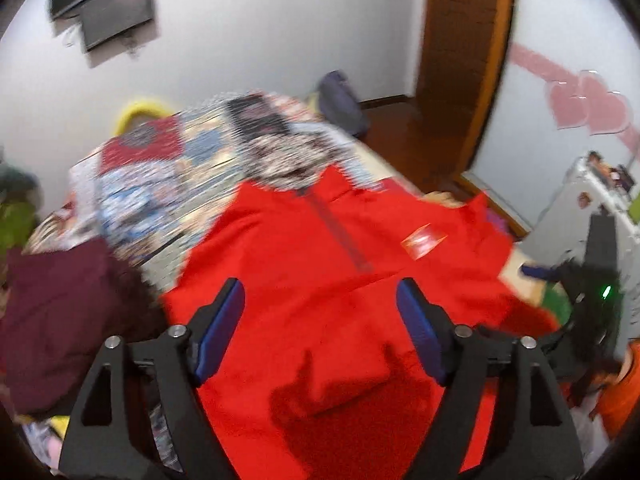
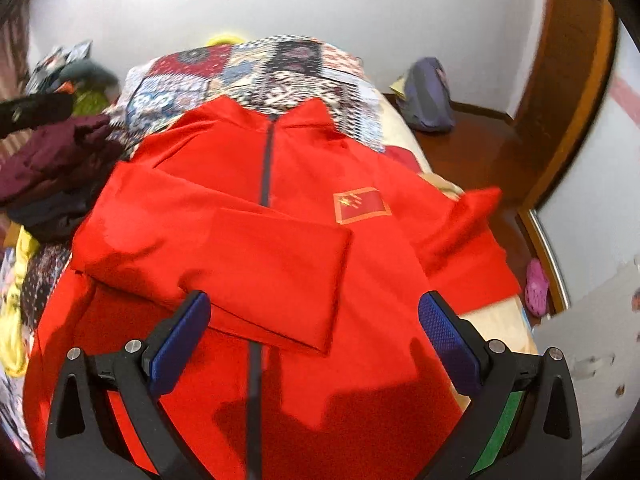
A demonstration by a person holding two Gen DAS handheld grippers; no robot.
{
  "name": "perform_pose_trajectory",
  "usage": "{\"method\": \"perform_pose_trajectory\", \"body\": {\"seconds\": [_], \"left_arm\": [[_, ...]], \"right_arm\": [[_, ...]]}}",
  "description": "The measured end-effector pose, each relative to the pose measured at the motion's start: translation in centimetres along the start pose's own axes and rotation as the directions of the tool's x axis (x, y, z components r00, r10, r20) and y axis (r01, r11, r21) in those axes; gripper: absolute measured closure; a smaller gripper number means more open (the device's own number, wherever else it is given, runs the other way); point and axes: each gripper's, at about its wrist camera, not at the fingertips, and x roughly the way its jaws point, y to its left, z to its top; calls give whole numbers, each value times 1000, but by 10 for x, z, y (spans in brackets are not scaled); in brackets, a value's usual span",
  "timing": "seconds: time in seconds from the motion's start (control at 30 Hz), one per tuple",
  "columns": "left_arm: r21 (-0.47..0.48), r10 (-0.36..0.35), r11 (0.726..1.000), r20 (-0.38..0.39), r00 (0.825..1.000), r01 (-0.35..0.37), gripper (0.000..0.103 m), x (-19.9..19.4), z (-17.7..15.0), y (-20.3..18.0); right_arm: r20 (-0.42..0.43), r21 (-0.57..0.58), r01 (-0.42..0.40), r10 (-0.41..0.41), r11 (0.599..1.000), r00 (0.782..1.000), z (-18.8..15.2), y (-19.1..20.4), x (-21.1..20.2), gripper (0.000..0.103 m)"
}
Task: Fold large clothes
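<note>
A large red zip-front jacket [image 2: 304,216] with a flag patch [image 2: 360,205] lies flat on the bed, collar away from me. Its left sleeve [image 2: 224,256] is folded across the chest; the right sleeve [image 2: 460,236] lies out to the right. The jacket also shows in the left wrist view [image 1: 320,264], blurred. My left gripper [image 1: 320,322] is open and empty above the jacket's lower part. My right gripper [image 2: 314,340] is open and empty above the folded sleeve's near edge. The right gripper's black body [image 1: 596,280] shows at the right of the left wrist view.
A patchwork bedspread [image 2: 240,68] covers the bed beyond the collar. A dark maroon garment [image 2: 52,152] is heaped at the left, also in the left wrist view [image 1: 60,312]. A purple bag [image 2: 428,96] sits on the wooden floor, a pink clog [image 2: 536,286] right of the bed.
</note>
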Motion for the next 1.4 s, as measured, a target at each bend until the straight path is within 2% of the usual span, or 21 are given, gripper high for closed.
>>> {"method": "perform_pose_trajectory", "body": {"seconds": [0.2, 0.3, 0.4, 0.5, 0.63, 0.8, 0.83, 0.93, 1.0, 1.03, 1.23, 1.4], "left_arm": [[-53, 114, 991, -96, 989, -120, 23, 5, -57, 61], [-85, 132, 985, -173, 976, -149, 23, 20, -93, 85], [-113, 116, 983, -236, 965, -145, 23, 37, -121, 94], [-125, 102, 982, -283, 954, -141, 23, 55, -145, 96], [-169, 50, 980, -313, 949, -107, 23, 71, -161, 92], [-230, 23, 969, -286, 958, -92, 21, 78, -159, 97], [-245, 17, 965, -285, 958, -90, 21, 80, -158, 99], [-270, 8, 959, -285, 958, -88, 21, 84, -155, 100], [-277, -1, 958, -279, 960, -80, 21, 85, -152, 97], [-277, -4, 958, -271, 962, -74, 21, 83, -149, 95], [-264, -18, 963, -253, 967, -51, 21, 83, -137, 81], [-238, 5, 968, -282, 960, -75, 21, 103, -126, 70]], "right_arm": [[-41, -144, -49, 43, 988, 998, 7, 43, 27, 0], [-76, -209, -36, 21, 977, 997, 3, 59, 46, 2], [-105, -260, -11, -17, 965, 994, -5, 67, 63, 4], [-132, -274, -40, 3, 961, 991, -5, 68, 71, 16], [-121, -262, -43, 11, 964, 993, 0, 63, 65, 40], [-128, -213, -76, 49, 974, 991, 5, 56, 68, 42], [-137, -220, -80, 50, 972, 989, 4, 58, 72, 48], [-175, -229, -131, 92, 965, 980, 1, 67, 84, 77], [-172, -220, -135, 98, 966, 980, 5, 68, 86, 89], [-162, -210, -125, 92, 970, 982, 12, 68, 86, 94], [5, -189, -54, 56, 981, 998, 59, 53, 57, 97], [176, -173, 25, 6, 985, 984, 107, 29, 9, 97]]}}
